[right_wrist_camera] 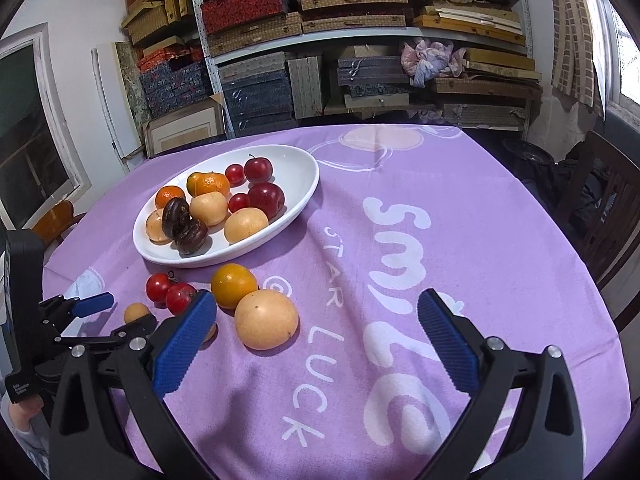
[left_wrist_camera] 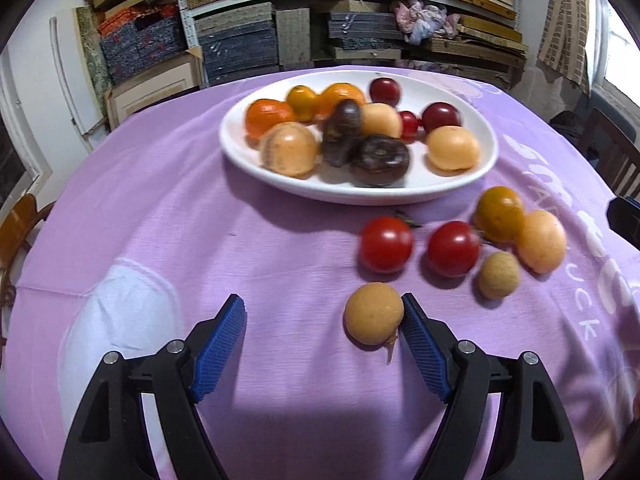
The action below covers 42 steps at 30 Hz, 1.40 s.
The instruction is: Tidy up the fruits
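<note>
A white oval plate (left_wrist_camera: 360, 196) (right_wrist_camera: 224, 258) holds several oranges, plums, dark fruits and pale round fruits. In front of it, loose on the purple cloth, lie two red tomatoes (left_wrist_camera: 386, 244) (right_wrist_camera: 159, 286), an orange-yellow fruit (left_wrist_camera: 500, 214) (right_wrist_camera: 234, 285), a large pale fruit (left_wrist_camera: 542, 240) (right_wrist_camera: 266, 320) and a speckled tan fruit (left_wrist_camera: 498, 275). My left gripper (left_wrist_camera: 320, 308) is open; a small tan fruit (left_wrist_camera: 374, 314) (right_wrist_camera: 136, 313) lies between its fingers, against the right pad (left_wrist_camera: 420, 332). My right gripper (right_wrist_camera: 316, 300) is open, with the large pale fruit just inside its left finger.
The purple tablecloth (right_wrist_camera: 400, 240) with white lettering covers the round table. Shelves (right_wrist_camera: 360, 32) stacked with boxes stand behind it. A dark wooden chair (right_wrist_camera: 608, 208) is at the right and a brown chair (left_wrist_camera: 20, 220) at the left.
</note>
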Each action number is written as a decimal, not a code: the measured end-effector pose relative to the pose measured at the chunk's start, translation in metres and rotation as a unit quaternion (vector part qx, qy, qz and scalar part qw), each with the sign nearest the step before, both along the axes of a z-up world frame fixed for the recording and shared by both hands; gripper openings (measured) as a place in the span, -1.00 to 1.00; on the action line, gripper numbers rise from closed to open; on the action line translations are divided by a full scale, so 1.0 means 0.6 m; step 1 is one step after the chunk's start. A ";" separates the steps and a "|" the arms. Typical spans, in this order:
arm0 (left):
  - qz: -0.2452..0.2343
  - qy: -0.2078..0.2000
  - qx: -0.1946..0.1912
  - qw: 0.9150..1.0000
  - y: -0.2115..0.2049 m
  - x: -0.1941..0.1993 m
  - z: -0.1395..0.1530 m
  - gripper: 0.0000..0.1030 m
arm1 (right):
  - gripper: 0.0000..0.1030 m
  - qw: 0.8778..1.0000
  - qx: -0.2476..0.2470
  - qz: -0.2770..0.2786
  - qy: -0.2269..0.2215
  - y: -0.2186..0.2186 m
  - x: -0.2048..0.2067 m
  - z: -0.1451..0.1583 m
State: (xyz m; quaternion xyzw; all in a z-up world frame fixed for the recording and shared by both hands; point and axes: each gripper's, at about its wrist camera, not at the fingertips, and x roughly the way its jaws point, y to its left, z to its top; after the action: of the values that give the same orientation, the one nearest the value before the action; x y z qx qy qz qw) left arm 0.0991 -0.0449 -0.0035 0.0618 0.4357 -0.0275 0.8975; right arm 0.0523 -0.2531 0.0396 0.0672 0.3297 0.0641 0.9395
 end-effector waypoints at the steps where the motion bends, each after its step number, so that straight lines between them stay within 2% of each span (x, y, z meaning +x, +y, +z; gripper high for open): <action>1: 0.005 -0.001 0.001 1.000 0.011 -0.001 0.000 0.56 | 0.92 1.000 0.000 0.001 0.000 0.001 0.000 -0.001; 5: 0.011 -0.002 0.003 1.000 0.043 -0.013 0.003 0.56 | 0.92 1.000 -0.002 0.003 0.000 0.004 0.000 -0.001; 11: 0.009 -0.008 -0.030 0.999 0.073 -0.031 0.011 0.51 | 0.92 1.000 -0.004 0.005 0.004 0.008 0.001 -0.006; 14: -0.003 -0.015 -0.037 0.999 0.076 -0.041 0.014 0.43 | 0.92 1.000 -0.005 0.007 0.005 0.010 0.001 -0.006; 18: -0.031 -0.018 -0.062 0.997 0.068 -0.045 0.017 0.18 | 0.92 1.000 -0.010 0.010 0.004 0.014 0.002 -0.007; 19: -0.036 -0.017 -0.062 0.997 0.064 -0.045 0.017 0.08 | 0.92 1.000 -0.011 0.010 0.005 0.015 0.003 -0.008; 21: -0.045 -0.015 -0.063 0.997 0.052 -0.041 0.015 0.02 | 0.92 1.000 -0.010 0.011 0.006 0.016 0.002 -0.009; 27: -0.061 -0.018 -0.055 0.996 0.026 -0.043 0.014 0.02 | 0.92 1.000 -0.012 0.012 0.006 0.017 0.002 -0.010; 32: -0.056 -0.016 -0.041 0.997 0.013 -0.039 0.011 -0.04 | 0.92 1.000 -0.012 0.012 0.005 0.018 0.002 -0.010; 33: -0.054 -0.016 -0.038 0.998 0.011 -0.039 0.011 -0.11 | 0.92 1.000 -0.012 0.012 0.005 0.019 0.003 -0.010; 34: -0.052 -0.016 -0.036 0.998 0.012 -0.038 0.011 -0.32 | 0.92 1.000 -0.012 0.012 0.006 0.019 0.003 -0.010; 36: -0.052 -0.013 -0.041 0.998 0.014 -0.036 0.010 -0.45 | 0.92 1.000 -0.013 0.012 0.006 0.019 0.002 -0.010; 42: -0.052 -0.016 -0.024 0.998 0.006 -0.037 0.009 -0.45 | 0.92 1.000 -0.013 0.014 0.007 0.021 0.003 -0.015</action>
State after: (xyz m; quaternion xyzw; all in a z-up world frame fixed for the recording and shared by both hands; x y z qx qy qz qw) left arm 0.0766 -0.0413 0.0016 0.0630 0.4164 -0.0841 0.9031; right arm 0.0541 -0.2404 0.0306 0.0504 0.3384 0.0724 0.9369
